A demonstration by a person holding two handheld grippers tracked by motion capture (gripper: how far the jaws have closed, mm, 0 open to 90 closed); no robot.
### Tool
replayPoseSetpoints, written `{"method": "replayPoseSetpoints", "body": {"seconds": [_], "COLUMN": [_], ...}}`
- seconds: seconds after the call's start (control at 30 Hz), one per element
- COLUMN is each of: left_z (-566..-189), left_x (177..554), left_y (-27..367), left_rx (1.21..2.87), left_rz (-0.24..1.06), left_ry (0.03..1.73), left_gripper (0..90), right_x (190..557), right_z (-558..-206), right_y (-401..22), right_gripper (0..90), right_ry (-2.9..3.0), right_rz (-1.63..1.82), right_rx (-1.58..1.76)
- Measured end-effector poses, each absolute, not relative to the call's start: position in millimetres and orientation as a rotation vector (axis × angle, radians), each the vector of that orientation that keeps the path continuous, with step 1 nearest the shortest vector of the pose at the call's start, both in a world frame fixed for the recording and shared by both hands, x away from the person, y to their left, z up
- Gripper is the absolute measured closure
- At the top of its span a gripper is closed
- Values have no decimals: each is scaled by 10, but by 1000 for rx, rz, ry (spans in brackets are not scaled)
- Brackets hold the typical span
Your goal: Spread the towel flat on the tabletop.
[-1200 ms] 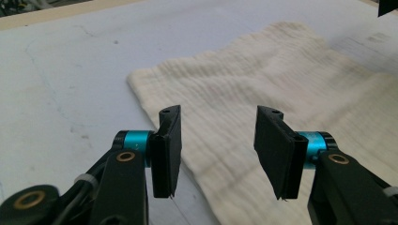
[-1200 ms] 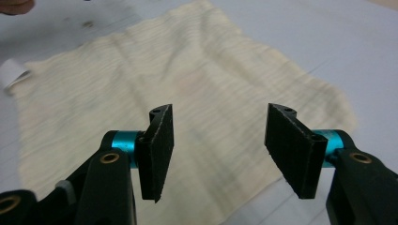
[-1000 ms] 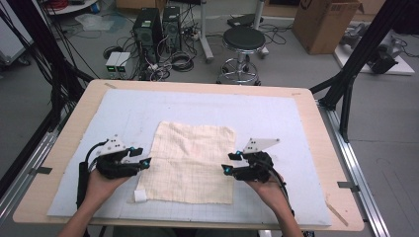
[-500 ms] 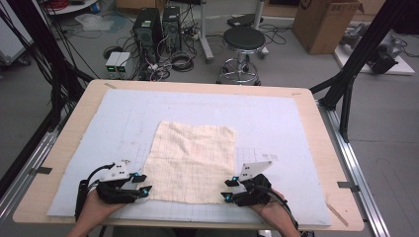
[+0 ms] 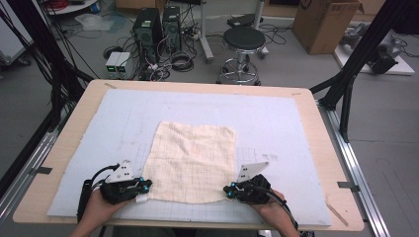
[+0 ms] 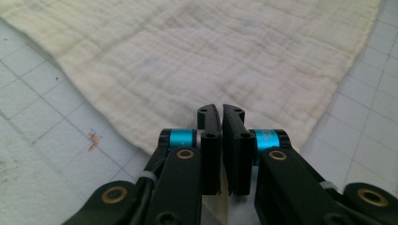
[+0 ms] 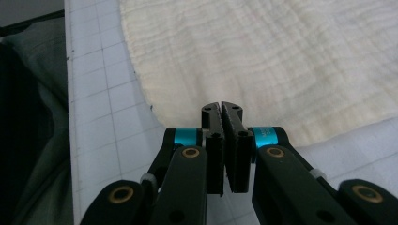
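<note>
stool (image 5: pixel 242 40) | cardboard box (image 5: pixel 322 19) | computer towers (image 5: pixel 159 25), possibly two | grid mat (image 5: pixel 276 123)

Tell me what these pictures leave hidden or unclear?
- Cloth corners: in the high view, the left tool and right tool cover them.
- Cloth between the shut jaws: both gripper views, hidden by the jaws themselves.
- Forearms: cut off by the high view's bottom edge.
</note>
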State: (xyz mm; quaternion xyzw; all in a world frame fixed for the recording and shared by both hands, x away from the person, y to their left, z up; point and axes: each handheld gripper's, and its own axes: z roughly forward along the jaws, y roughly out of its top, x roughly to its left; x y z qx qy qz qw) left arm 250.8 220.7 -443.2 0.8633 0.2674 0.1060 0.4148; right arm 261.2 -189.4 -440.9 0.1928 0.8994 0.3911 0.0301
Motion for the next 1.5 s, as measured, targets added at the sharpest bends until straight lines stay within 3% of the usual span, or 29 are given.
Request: {"method": "replayPoseSetpoints", "body": {"seconds": [0.93, 1.03, 1.17, 1.5], "left_z": [-4333, -4329, -4311, -4291], "left_x": [2268, 2246, 2258, 2336], "left_y": [2222, 2226, 2229, 2252], "left_rx": [2154, 2148, 2117, 2032], "left_rz": [227, 226, 233, 276], "left_ry": [604, 587, 599, 622], "left_gripper": [881, 875, 737, 603], "right_x": [2437, 2430, 2455, 2516], "right_z": [-4365, -4373, -4351, -4314], "right_y": [-2052, -2054, -2073, -2129], "right_gripper": [887, 851, 764, 642], "right_ry": [2780, 2781, 2745, 2658], "right_rz": [1296, 1301, 1352, 1411], "right_rx": [614, 618, 658, 743]}}
